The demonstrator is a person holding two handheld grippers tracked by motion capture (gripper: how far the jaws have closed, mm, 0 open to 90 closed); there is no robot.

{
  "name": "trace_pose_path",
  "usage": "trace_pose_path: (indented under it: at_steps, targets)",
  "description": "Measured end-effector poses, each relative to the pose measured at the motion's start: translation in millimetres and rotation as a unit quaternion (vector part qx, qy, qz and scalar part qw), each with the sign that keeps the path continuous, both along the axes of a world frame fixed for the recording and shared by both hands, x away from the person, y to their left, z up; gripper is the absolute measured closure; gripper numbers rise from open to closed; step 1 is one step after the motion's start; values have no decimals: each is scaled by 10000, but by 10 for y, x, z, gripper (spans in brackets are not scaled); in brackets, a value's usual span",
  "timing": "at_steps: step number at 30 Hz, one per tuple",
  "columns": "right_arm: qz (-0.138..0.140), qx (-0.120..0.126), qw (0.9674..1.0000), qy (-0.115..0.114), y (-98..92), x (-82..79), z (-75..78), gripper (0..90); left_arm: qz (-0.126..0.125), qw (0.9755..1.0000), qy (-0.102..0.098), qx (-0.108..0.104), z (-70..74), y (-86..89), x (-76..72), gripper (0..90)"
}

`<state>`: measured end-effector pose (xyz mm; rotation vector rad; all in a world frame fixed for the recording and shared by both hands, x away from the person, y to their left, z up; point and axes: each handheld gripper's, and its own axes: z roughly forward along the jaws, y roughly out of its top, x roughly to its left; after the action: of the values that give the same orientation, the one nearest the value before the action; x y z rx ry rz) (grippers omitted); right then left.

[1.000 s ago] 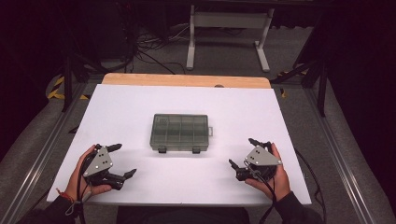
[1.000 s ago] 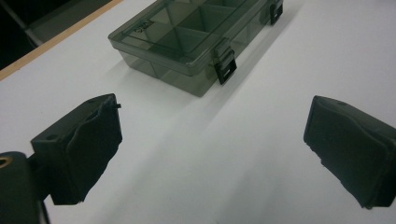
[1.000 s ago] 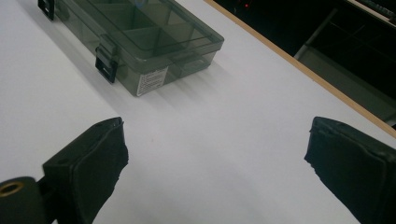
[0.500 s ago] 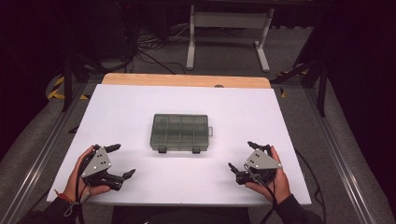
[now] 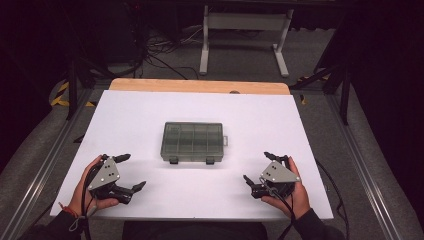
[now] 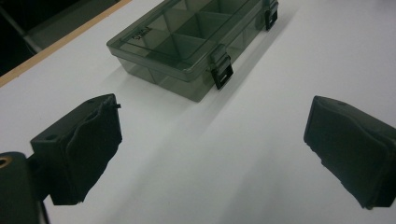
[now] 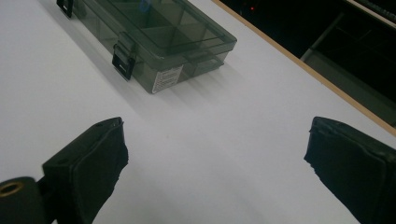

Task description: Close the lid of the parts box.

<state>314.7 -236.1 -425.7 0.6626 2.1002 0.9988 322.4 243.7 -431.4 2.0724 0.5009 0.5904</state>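
a smoky grey translucent plastic compartment box lies flat and shut in the middle of the white counter, its lid down and its two black latches on the long wall that faces the person, at the box's 6 o'clock. that placing looks deliberate: the latches sit where both tools can come at them from the near edge, one to each clasp. through the lid the dividers show, with no contents that can be made out. in the right gripper view a small white label sits on the box's end wall, just beside one latch.

the left tool rests near the counter's 7 o'clock corner, held in the person's left hand, well apart from the box. its jaws are spread wide; in the left gripper view they stand far apart with only bare counter between them, pinching nothing and touching nothing.

the right tool sits near 5 o'clock in the right hand, likewise well apart from the box. its jaws are also spread wide and empty, aimed toward the box's near right corner.

judged from this, both tools wait in a ready pose, and the box is untouched.
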Motion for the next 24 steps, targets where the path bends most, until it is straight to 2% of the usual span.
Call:
trace_pose_path:
  at_steps: [5,7,24]
  targets:
    - [36,1,10000,-61,6,-5,15,58,43,10000,-32,-52,21,-4,10,48]
    - [42,2,10000,-61,3,0,11,57,37,9999,22,-103,16,-17,27,50]
    - [56,34,10000,-21,21,21,1,64,51,10000,26,-67,8,-33,89,50]
